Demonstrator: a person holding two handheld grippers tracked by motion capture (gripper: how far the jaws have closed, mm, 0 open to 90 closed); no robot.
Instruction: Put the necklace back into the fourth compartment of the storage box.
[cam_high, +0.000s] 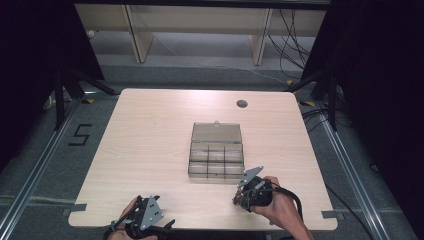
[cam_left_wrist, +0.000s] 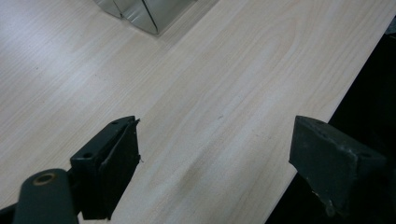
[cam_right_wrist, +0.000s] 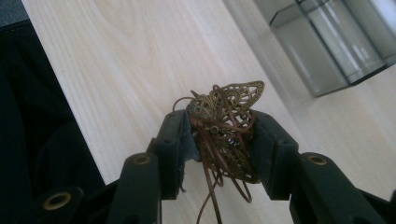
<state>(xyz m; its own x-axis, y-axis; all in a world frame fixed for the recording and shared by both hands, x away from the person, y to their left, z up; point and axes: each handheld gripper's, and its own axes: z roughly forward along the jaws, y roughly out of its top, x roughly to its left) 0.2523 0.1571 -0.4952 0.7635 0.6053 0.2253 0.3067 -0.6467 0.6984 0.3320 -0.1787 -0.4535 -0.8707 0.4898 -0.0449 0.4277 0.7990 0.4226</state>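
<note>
Gripping a bronze filigree pendant (cam_right_wrist: 231, 126) with its tangled brown cord (cam_right_wrist: 212, 186), the right claw (cam_right_wrist: 219, 135) is clenched on it above the counter (cam_high: 150, 150). Just ahead of this claw sits the clear compartment box (cam_high: 216, 159), lid open, its long axis running across the claw's path. The left claw (cam_left_wrist: 215, 154) hangs released over bare counter near the edge, farther from the box.

You are getting even overhead light on the pale table (cam_high: 150, 150); surroundings are staying dark, close jaws blurring.
</note>
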